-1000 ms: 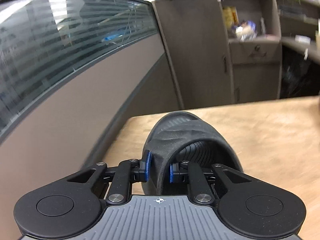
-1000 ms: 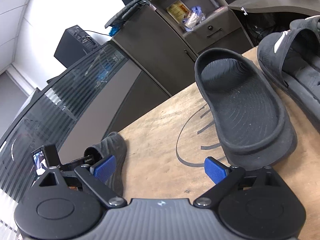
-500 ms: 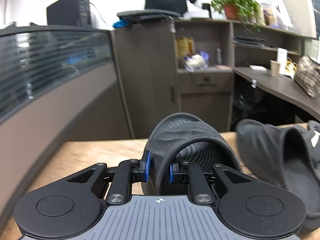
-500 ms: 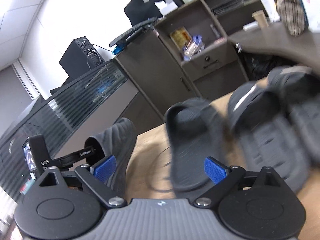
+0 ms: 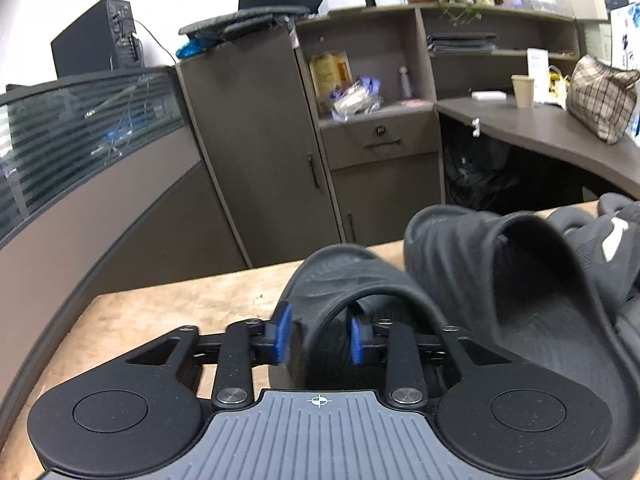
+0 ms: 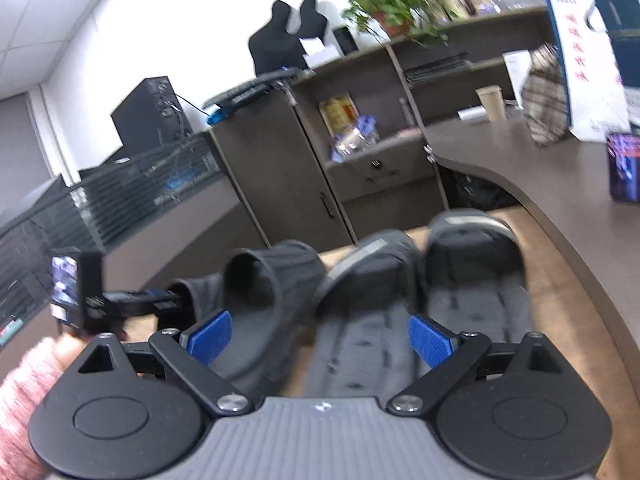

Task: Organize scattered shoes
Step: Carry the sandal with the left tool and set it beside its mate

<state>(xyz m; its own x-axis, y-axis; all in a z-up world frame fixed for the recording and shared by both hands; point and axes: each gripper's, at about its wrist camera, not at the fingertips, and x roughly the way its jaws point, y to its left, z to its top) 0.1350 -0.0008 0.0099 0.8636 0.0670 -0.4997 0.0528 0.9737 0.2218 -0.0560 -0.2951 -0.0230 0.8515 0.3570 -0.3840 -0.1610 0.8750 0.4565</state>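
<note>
While its jaws are opening, the left claw [image 5: 318, 334] has the side wall of a black ribbed slide [image 5: 352, 292] between its blue pads, the left pad just clear of the rubber. That slide sits on the wooden worktop [image 5: 172, 312], just beside its matching slide [image 5: 520, 280] on the right, both toes pointing away towards the grey cabinet [image 5: 260, 140]. Farther right lies a darker sandal with a white mark [image 5: 612, 236]. From the right wrist view, the right claw [image 6: 320, 338] stands wide open and holds nothing; four shoes line up in a row ahead of it, the two grey strapped sandals [image 6: 476, 264] on the right, though blur softens them. A pink sleeve [image 6: 20, 392] shows at the lower left.
</note>
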